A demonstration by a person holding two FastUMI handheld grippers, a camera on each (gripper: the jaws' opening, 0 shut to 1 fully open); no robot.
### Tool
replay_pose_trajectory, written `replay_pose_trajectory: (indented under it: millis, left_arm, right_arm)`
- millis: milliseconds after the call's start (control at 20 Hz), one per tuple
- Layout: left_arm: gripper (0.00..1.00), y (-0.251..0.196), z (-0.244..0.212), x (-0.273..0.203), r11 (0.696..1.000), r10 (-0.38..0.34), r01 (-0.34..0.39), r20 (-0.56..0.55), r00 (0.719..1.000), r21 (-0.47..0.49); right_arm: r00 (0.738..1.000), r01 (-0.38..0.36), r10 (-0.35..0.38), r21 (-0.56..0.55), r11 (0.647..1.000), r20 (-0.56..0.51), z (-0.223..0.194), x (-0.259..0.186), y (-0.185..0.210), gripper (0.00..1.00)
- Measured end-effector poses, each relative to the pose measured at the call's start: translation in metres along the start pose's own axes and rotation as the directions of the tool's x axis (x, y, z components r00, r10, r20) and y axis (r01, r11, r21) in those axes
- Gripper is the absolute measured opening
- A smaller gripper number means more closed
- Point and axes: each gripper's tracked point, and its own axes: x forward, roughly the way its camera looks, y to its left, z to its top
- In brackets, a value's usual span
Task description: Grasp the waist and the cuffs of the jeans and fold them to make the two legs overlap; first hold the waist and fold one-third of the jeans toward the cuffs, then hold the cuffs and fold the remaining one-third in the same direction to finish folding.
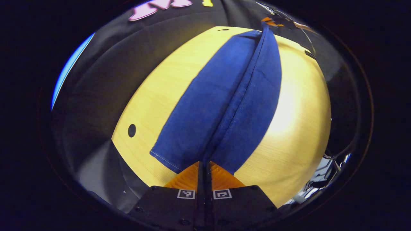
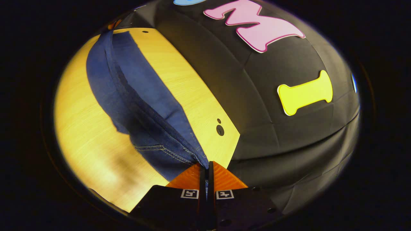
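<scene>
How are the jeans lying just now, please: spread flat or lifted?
Lifted along a ridge: the jeans hang tent-like over the table, pinched by each hand-held gripper.

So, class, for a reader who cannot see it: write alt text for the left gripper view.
The left claw is shut on the jeans, pinching a raised fold that runs away down the middle of the blue denim. The jeans lie lengthwise on a pale wooden table, with black cloth behind.
</scene>
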Motion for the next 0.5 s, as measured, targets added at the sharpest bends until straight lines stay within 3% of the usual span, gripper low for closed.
replay_pose_trajectory:
  millis: [300, 400, 500]
  left_arm:
    - [0.06, 0.063, 0.029, 0.067, 0.983, 0.12, -0.125, -0.041, 0.992, -0.137]
    - [0.06, 0.069, 0.036, 0.084, 0.972, 0.152, -0.161, -0.065, 0.986, -0.172]
    - [0.06, 0.073, 0.033, 0.099, 0.967, 0.167, -0.184, -0.111, 0.98, -0.175]
  right_arm:
    - [0.984, -0.031, 0.054, 0.134, 0.99, -0.168, 0.0, 0.101, 0.018, 0.05]
    - [0.969, -0.053, 0.089, 0.156, 0.986, -0.231, -0.009, 0.12, 0.033, 0.05]
    - [0.961, -0.038, 0.074, 0.137, 0.99, -0.267, -0.014, 0.131, 0.033, 0.06]
